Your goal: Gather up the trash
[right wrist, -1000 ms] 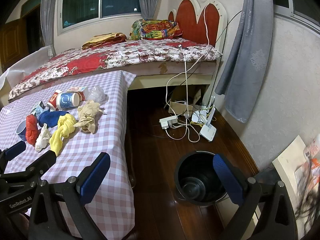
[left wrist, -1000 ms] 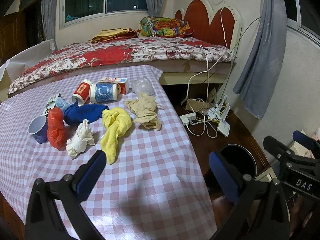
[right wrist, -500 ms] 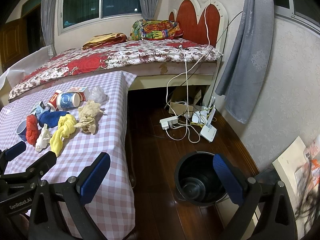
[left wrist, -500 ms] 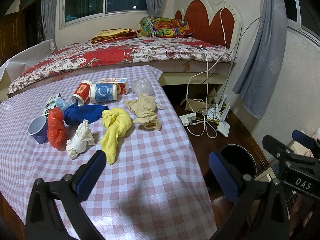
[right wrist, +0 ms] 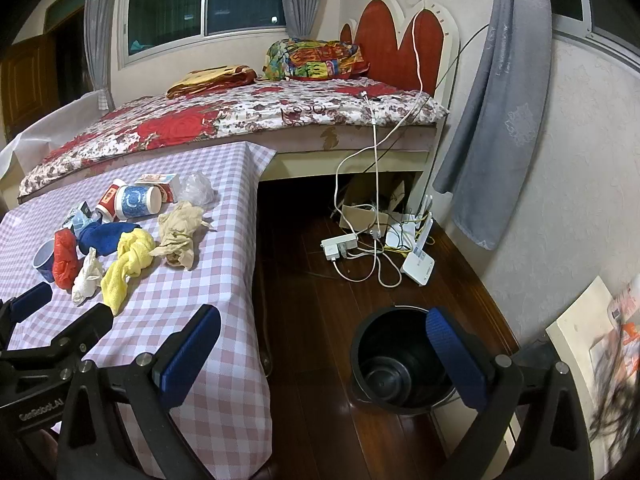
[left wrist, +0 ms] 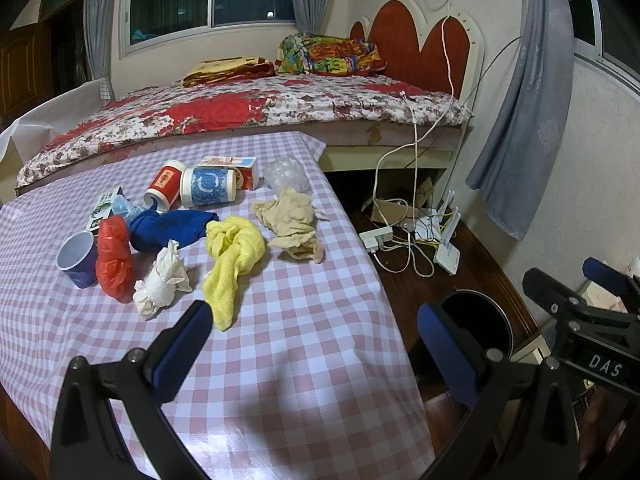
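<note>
Trash [left wrist: 236,256] lay heaped on the checked counter [left wrist: 304,344], untouched; the black bin [right wrist: 400,364] stood on the floor just beside the counter. Both left tongs [left wrist: 312,344] and right tongs [right wrist: 324,352] hung wide open and empty, so collecting had seemingly not begun. Next, one pair should probably reach the yellow cloth [left wrist: 234,264], nearest the counter's front edge.

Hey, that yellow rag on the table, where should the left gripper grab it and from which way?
Probably the knotted bulge at the far end of the yellow rag, from above. That part stands highest; the tail lies flat on the tablecloth. The left gripper is open and empty.

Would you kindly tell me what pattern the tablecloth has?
The tablecloth has pink-and-white checks, clearest in the left wrist view.
</note>
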Demonstrator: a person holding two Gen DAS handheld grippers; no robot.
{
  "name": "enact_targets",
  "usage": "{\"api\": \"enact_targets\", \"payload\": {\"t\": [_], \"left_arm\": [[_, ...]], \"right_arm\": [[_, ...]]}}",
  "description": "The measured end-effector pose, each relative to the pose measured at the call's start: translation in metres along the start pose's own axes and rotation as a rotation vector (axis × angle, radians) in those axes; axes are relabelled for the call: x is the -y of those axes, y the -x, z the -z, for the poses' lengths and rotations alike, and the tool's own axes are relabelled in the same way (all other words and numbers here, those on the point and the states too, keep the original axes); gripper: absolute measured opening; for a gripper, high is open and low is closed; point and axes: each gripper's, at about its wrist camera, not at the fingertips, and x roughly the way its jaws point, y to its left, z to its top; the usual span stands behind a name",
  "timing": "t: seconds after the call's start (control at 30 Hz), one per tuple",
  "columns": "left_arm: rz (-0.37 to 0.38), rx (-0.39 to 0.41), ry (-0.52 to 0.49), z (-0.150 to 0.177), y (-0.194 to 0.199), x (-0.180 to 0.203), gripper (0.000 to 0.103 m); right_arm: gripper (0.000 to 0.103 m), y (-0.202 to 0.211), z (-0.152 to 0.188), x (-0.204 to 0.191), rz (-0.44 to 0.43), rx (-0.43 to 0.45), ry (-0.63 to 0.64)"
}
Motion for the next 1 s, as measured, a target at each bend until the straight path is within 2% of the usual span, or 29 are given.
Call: {"api": "enact_targets", "payload": {"t": [1.0], "left_arm": [[0.002, -0.005, 0.002, 0.0010, -0.0014, -0.0047, 0.103]], "right_arm": [[0.103, -0.0001, 0.0000, -0.0034, -0.001, -0.002, -0.001]]}}
